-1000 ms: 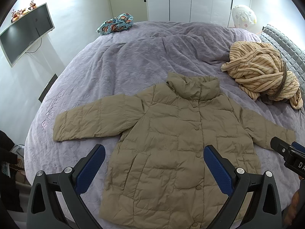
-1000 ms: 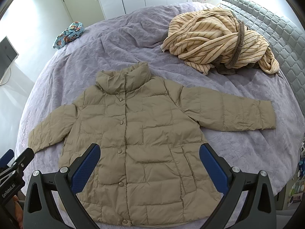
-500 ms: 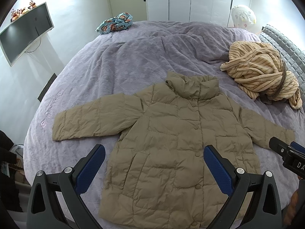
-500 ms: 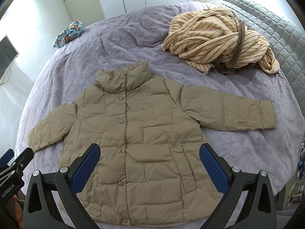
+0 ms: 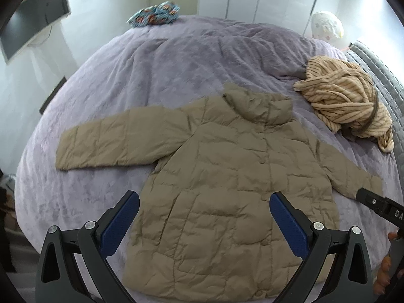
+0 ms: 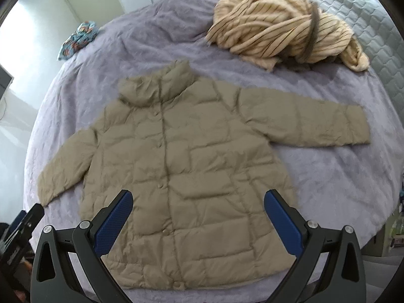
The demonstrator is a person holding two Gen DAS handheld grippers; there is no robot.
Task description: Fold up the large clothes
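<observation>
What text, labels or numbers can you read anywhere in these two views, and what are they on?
"DA": white letters on the right gripper body at the edge of the left wrist view; the rest is cut off.
Left gripper body in the right wrist view: a label is there, too blurred to read.
Patterned cloth at the far edge of the bed: a print, no legible words.
Tan puffer jacket, striped blanket: no text visible.

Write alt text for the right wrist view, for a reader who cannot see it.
A tan puffer jacket lies flat and buttoned on a lilac bedspread, both sleeves spread out, seen past the open right gripper with its blue-padded fingers hovering over the hem. A crumpled striped garment lies beyond the collar, a patterned cloth at the far left edge.
</observation>
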